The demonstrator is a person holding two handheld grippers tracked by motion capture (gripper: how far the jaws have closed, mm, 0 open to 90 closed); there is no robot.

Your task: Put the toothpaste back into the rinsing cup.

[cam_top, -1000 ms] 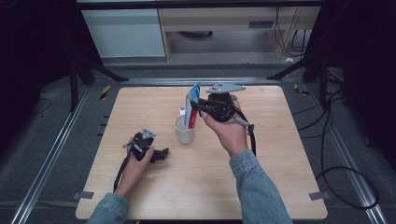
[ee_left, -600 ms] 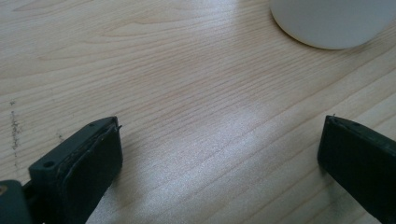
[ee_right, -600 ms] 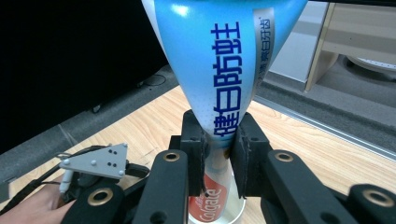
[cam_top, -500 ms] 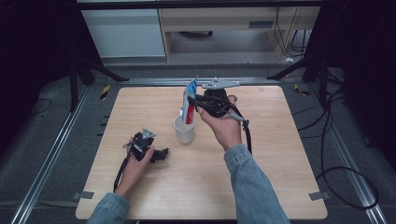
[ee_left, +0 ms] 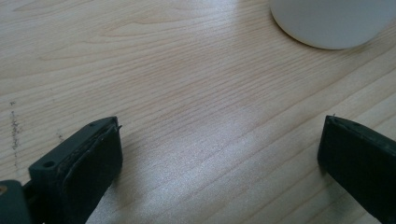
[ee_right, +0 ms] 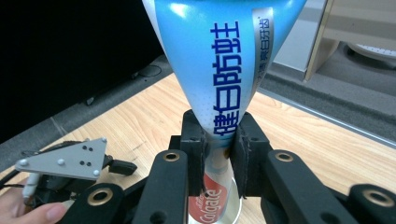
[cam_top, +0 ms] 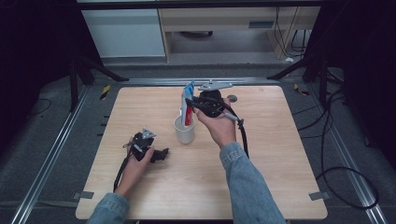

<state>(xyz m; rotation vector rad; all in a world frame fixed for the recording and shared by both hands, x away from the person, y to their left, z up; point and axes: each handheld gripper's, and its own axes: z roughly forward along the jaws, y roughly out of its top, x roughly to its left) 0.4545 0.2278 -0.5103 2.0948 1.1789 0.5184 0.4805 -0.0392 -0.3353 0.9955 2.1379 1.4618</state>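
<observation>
Toothpaste going into the cup

Right gripper [ee_right: 218, 140] fingers are clamped on the toothpaste tube [ee_right: 219, 60], hanging over the white cup [cam_top: 185, 130]; next is lowering it straight in. Left gripper [ee_left: 219, 154], beside the cup on the counter [cam_top: 280, 163], gapes wide, holding nothing.

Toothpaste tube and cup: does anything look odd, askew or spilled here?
Nothing spilled or damaged. The toothpaste tube is pinched between the right gripper jaws, its lower end at the white cup, which stands upright. The left gripper rests open on the table.
</observation>
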